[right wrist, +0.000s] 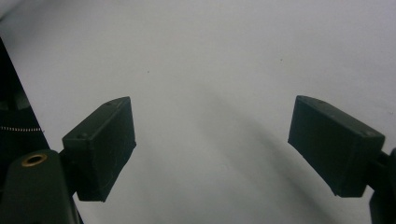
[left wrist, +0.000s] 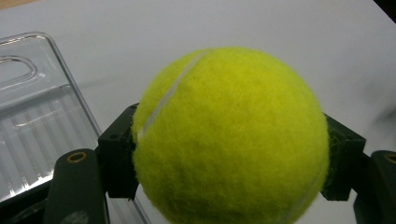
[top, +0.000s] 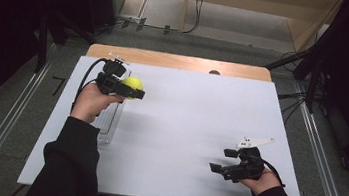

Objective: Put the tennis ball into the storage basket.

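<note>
A yellow-green tennis ball (top: 132, 85) is held off the white table at the far left, with my left gripper (top: 130, 90) shut on it. In the left gripper view the tennis ball (left wrist: 229, 140) is squeezed between the two black jaws and hides most of the surface behind it. A clear plastic tray (top: 108, 120) lies flat beneath and just behind that hand; the tray (left wrist: 32, 112) is at the left in the left gripper view. My right gripper (top: 222, 160) hovers low near the front right of the table, jaws wide apart, nothing between them. The right gripper (right wrist: 212, 149) faces bare white surface.
The white board (top: 184, 124) covers a wooden table whose far edge (top: 177, 60) shows at the back. Dark stands and cables line both sides of the table. A rail runs along the floor at each side.
</note>
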{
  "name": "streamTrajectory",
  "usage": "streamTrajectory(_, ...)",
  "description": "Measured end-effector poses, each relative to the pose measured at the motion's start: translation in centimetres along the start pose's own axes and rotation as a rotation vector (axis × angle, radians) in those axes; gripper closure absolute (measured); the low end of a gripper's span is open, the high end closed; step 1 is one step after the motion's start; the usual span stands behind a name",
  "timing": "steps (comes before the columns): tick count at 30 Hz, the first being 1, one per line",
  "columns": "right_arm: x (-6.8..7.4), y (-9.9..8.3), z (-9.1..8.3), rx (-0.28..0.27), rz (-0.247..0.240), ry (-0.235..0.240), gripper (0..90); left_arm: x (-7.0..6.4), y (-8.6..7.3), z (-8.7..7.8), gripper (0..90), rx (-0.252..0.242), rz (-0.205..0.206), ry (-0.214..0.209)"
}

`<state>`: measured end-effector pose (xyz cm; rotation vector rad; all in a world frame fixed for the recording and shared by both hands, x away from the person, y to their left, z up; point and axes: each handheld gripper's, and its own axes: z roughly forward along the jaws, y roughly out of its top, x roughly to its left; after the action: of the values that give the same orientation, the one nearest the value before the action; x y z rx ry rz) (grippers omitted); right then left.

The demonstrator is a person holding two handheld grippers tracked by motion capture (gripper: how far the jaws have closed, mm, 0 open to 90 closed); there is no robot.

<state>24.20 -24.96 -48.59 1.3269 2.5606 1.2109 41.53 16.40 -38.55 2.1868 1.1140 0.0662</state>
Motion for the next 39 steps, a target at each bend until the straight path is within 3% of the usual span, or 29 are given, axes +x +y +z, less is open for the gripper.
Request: streamTrajectory(39, 0.0, 0.0, 0.0, 0.002, -0.004, 0.001, 12.8, 3.4, -1.4, -2.3, 26.1, -0.040, -0.104, 0.112)
